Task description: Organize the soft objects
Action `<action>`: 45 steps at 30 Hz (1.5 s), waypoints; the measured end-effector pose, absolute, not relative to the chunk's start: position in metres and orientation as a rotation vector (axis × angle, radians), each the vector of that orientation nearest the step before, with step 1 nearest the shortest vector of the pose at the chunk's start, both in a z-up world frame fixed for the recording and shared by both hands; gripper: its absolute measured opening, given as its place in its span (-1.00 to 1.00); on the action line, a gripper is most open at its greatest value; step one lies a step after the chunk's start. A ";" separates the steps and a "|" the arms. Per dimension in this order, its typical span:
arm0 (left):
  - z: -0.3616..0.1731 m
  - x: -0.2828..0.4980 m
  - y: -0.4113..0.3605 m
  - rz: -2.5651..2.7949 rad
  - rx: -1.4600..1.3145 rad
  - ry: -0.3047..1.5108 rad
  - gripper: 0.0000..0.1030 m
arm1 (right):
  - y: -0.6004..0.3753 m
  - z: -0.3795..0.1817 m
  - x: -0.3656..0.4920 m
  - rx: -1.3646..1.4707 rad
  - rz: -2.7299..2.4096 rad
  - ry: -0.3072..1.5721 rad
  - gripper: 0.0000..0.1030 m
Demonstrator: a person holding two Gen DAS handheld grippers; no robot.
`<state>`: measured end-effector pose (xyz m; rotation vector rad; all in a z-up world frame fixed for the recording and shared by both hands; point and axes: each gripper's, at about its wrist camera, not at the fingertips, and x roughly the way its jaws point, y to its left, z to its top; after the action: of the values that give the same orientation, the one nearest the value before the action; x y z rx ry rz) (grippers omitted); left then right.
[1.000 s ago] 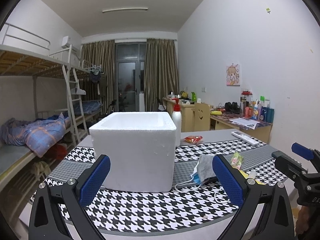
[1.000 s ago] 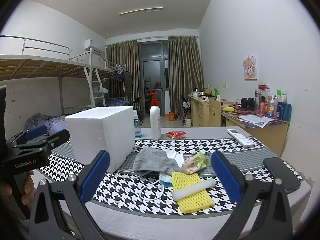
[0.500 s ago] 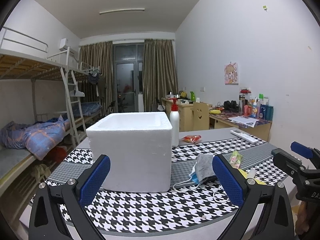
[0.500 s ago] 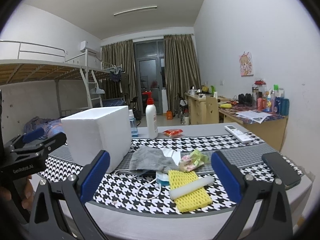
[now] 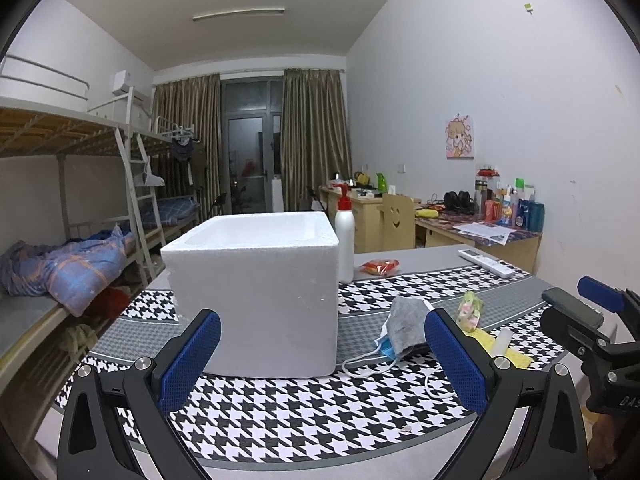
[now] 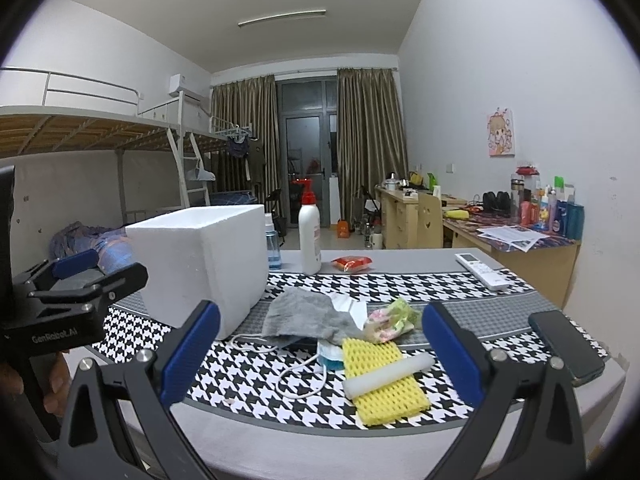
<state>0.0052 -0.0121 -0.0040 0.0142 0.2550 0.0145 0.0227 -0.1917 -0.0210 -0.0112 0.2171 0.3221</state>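
Dorm bench (image 6: 460, 276): both tongs (image 5: 320, 356) (image 6: 320, 348) spread, empty, pre-grasp; next, pinching grey cloth (image 6: 300, 316) for foam box (image 6: 208, 256).

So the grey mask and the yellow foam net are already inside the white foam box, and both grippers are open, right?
Not inside. The right wrist view shows the grey mask and yellow foam net lying on the table beside the white foam box. Both grippers are open.

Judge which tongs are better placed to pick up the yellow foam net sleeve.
Right. The right tongs open straight onto the yellow foam net sleeve; the left tongs face the white foam box.
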 end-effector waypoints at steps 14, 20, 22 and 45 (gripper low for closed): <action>-0.003 0.031 -0.030 -0.067 0.035 0.311 0.98 | -0.213 -0.021 0.042 -0.013 0.250 0.250 0.99; -0.006 0.043 -0.038 -0.099 0.043 0.342 0.98 | -0.220 -0.025 0.051 -0.004 0.245 0.281 0.99; -0.007 0.048 -0.042 -0.115 0.047 0.358 0.98 | -0.222 -0.027 0.054 -0.005 0.238 0.293 0.99; -0.029 0.107 -0.078 -0.208 0.054 0.528 0.98 | -0.250 -0.046 0.101 0.023 0.214 0.428 0.99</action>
<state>0.1070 -0.0780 -0.0285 0.0536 0.5277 -0.2080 0.1012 -0.2504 -0.0460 0.0228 0.4279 0.2142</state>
